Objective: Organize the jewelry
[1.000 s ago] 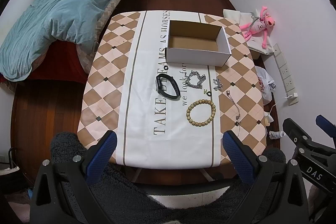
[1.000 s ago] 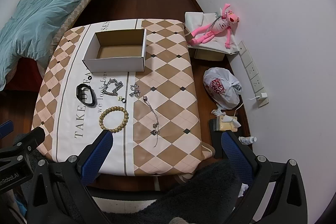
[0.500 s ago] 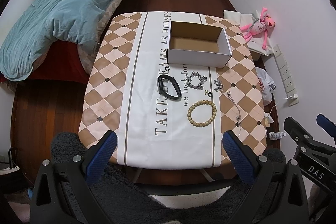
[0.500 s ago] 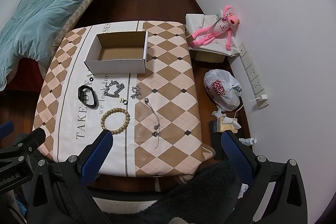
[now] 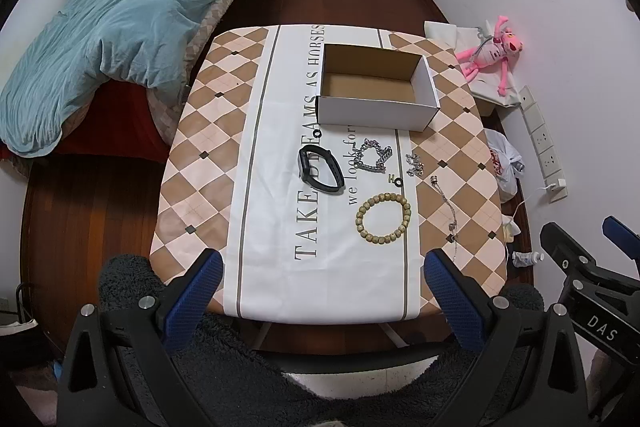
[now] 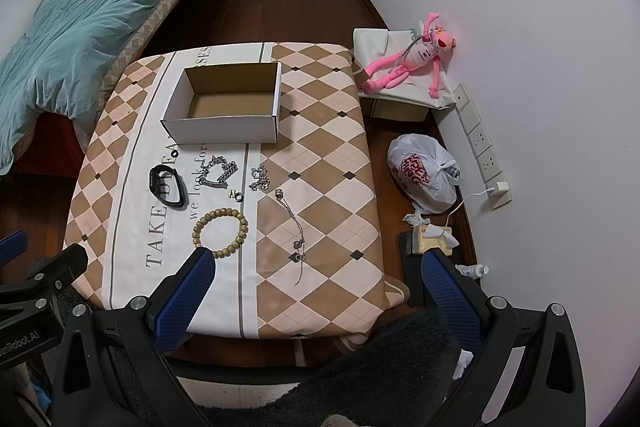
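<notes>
Several pieces of jewelry, among them a bead bracelet [image 5: 383, 218] and a black band [image 5: 321, 174], lie spread on the tabletop [image 5: 224, 131] before the empty box [image 5: 376, 109] (likely their destination). Left claw [image 5: 320, 281] and right claw [image 6: 316, 277] hang apart, holding nothing.

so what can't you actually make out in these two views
- Box floor: near strip hidden by its front wall, both views.
- Small rings: too small to identify, both views.
- Thin chain: clasp detail too fine, right view.
- Table legs: hidden by cloth.
</notes>
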Demonstrator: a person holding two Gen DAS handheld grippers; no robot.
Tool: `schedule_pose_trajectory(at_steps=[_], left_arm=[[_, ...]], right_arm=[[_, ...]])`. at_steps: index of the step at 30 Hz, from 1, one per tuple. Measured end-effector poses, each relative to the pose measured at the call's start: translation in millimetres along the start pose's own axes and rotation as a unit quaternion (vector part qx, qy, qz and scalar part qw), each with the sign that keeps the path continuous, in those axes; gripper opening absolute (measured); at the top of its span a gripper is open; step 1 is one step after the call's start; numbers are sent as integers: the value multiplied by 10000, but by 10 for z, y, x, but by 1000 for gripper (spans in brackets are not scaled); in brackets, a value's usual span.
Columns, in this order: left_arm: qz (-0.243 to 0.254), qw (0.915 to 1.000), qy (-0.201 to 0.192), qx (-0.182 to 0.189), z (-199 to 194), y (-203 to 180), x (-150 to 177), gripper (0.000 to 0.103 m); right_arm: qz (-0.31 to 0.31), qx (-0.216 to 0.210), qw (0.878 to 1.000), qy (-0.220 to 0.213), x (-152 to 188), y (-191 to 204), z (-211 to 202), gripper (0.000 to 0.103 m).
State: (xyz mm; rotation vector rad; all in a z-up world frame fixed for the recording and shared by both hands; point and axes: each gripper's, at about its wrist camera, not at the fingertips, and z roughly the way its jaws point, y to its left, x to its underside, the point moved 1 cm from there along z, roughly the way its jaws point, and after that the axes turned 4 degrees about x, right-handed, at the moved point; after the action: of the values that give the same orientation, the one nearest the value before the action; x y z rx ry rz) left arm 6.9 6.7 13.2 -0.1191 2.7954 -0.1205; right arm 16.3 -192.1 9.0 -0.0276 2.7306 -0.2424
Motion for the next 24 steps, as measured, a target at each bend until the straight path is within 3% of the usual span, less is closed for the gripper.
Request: schedule_pose_trajectory(at_steps=[16,18,21,24], left_arm=[[59,10000,-36,-6,35,-39,-34,103],[89,9999,-56,-69,114,-84,-83,103],[119,9996,-102,-227,292,-130,-119,103],[197,9987,-102,-463,537,-164,-173,103]], right_arm=[[153,-21,9999,40,2,-27,30,103],[248,25,9996,126,-148,-61,91,103],[390,50,9988,285,-112,-152,263,103],[611,115,9965,555,-114,-256,649,103]])
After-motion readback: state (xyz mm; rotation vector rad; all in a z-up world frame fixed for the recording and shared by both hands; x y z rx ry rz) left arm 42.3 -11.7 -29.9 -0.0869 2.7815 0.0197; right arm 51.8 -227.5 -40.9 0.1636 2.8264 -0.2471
